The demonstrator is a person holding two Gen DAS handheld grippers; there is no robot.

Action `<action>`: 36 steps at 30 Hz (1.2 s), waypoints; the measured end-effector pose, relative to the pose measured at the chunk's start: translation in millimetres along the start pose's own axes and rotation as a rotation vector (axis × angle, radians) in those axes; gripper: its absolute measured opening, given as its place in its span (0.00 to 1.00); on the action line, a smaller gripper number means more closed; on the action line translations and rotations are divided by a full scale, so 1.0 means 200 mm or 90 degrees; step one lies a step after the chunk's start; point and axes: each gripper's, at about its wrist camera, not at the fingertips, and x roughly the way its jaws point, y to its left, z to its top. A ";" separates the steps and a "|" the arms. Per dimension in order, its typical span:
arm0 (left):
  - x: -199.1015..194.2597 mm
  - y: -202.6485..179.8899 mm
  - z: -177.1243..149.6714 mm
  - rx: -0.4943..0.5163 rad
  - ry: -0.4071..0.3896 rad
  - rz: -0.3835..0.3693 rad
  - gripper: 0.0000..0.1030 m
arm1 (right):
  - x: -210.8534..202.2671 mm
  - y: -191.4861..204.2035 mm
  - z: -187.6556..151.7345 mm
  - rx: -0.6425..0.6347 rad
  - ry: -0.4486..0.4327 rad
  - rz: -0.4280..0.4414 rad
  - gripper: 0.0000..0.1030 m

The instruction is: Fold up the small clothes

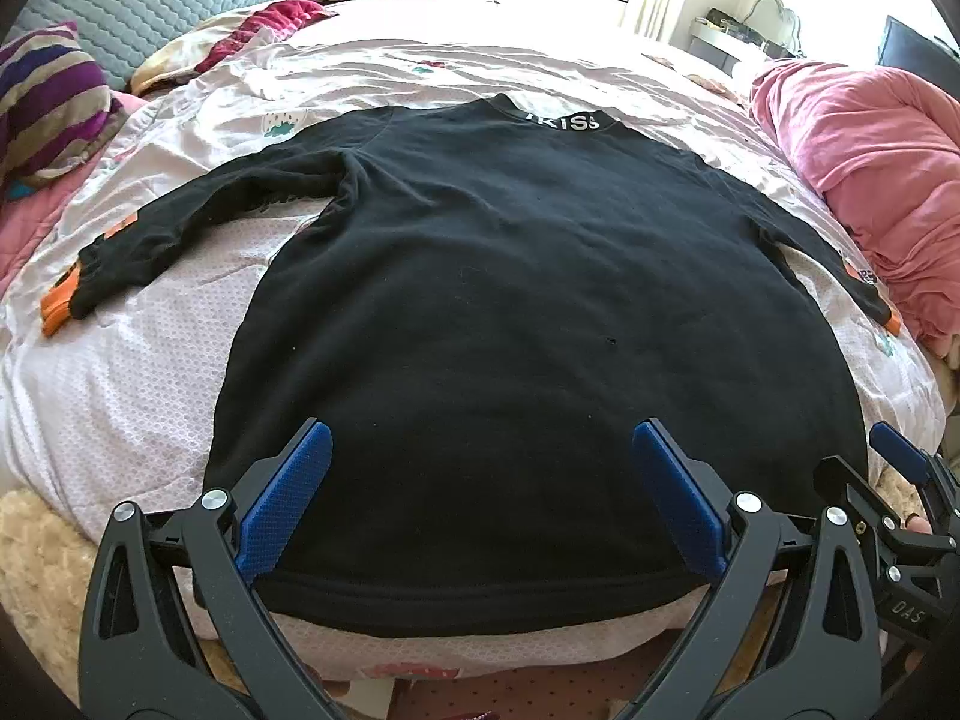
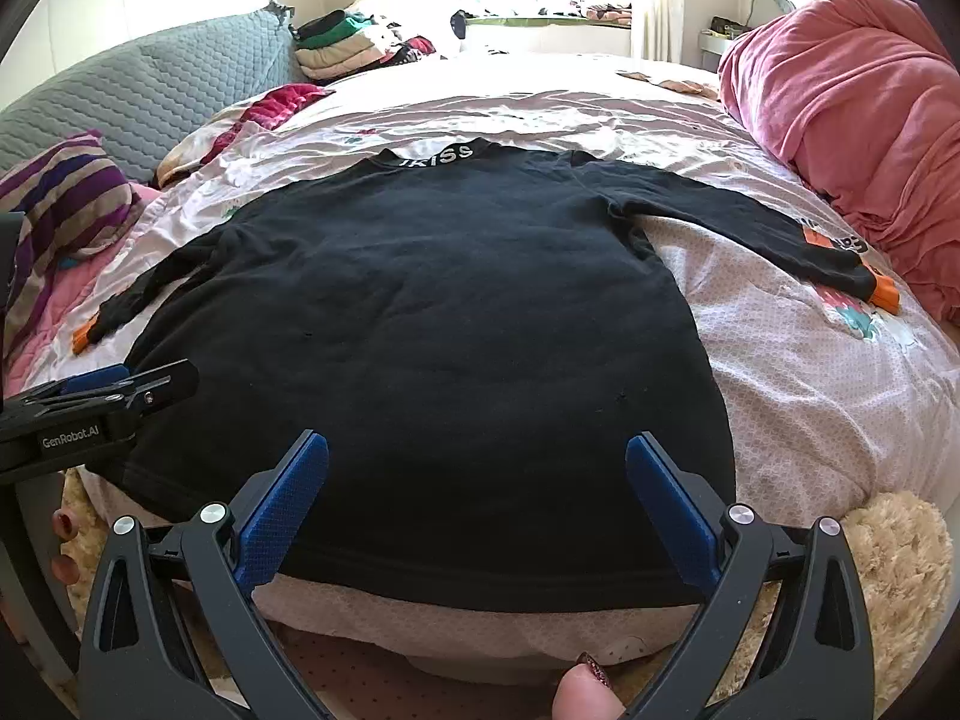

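A black long-sleeved shirt [image 1: 510, 300] [image 2: 420, 300] lies flat on the pale pink bedsheet [image 1: 138, 396]. Its lettered collar [image 1: 564, 120] is at the far end and its hem is nearest me. Both sleeves are spread out, ending in orange cuffs [image 1: 57, 303] [image 2: 882, 291]. My left gripper [image 1: 480, 438] stands open just over the hem's left part, with nothing between its blue pads. My right gripper [image 2: 477, 447] is open over the hem's right part, also holding nothing. Each gripper shows at the edge of the other's view, the left gripper [image 2: 114, 381] from the side.
A bunched pink quilt [image 2: 840, 120] lies along the bed's right side. A striped pillow [image 1: 48, 102] and a grey padded headboard [image 2: 150, 84] are at the left, with stacked clothes [image 2: 342, 48] behind. Fluffy beige fabric [image 2: 888, 558] hangs at the near bed edge. A fingertip [image 2: 585, 696] shows below.
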 end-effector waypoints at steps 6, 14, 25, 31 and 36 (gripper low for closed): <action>0.00 0.00 0.00 0.003 -0.002 0.002 0.91 | 0.00 0.00 0.00 0.000 -0.001 -0.001 0.96; 0.00 0.01 0.00 0.002 0.000 -0.001 0.91 | 0.00 0.00 0.00 -0.001 -0.001 -0.003 0.96; -0.01 0.01 0.00 0.001 -0.006 0.002 0.91 | 0.00 -0.02 0.00 -0.001 -0.002 -0.006 0.96; -0.02 0.01 0.01 0.003 -0.006 0.001 0.91 | -0.01 -0.02 0.00 -0.002 -0.003 -0.009 0.96; -0.01 0.01 0.01 0.004 -0.006 0.003 0.91 | -0.01 -0.03 0.01 -0.003 -0.003 -0.012 0.96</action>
